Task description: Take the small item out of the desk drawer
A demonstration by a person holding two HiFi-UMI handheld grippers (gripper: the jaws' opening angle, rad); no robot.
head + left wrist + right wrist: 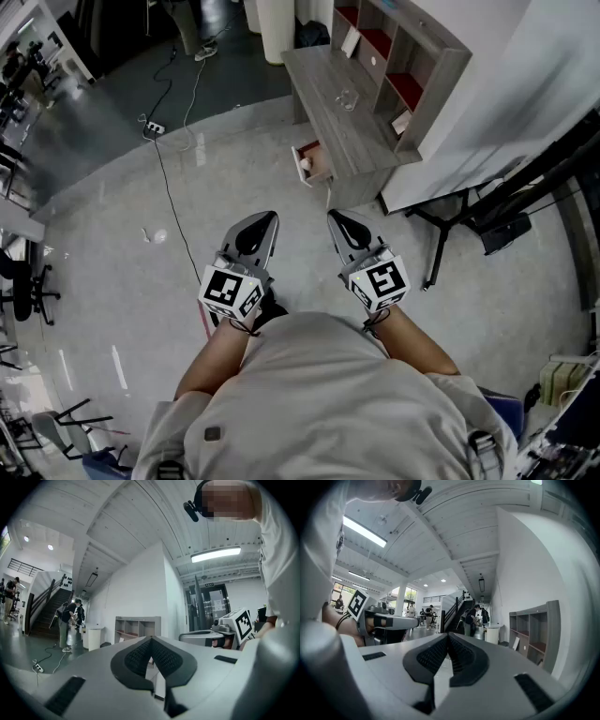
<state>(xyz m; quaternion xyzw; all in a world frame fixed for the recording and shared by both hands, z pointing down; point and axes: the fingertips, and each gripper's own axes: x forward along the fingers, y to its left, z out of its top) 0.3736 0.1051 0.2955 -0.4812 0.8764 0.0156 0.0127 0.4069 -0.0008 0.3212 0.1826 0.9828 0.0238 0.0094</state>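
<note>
**Desk** (pixel 337 131): grey wood-grain, standing against the white wall, well ahead of the person. It carries a hutch (pixel 427 75) of open compartments with red floors.

**Drawer** (pixel 314 161): one, at the desk's front, pulled open; reddish inside.

**Left gripper** (pixel 270 217), **right gripper** (pixel 333 217): both are held level and side by side over the grey floor (pixel 112 272), near the person's chest and well apart from the desk. In each gripper view the ribbed dark pads meet at the tip with nothing between them, left (pixel 151 641) and right (pixel 448 637).

**Small item** (pixel 305 164): pale, whitish, lying in the open drawer near its front. Too small to tell its shape.

**Hidden or cut off:** in both gripper views the grippers' own bodies cover the drawer, and only the hutch shows beyond.

**Markings:** each marker cube (pixel 231 289) bears black-and-white square patterns. A sign (pixel 216 605) on the glass doors in the left gripper view is too small to read.
</note>
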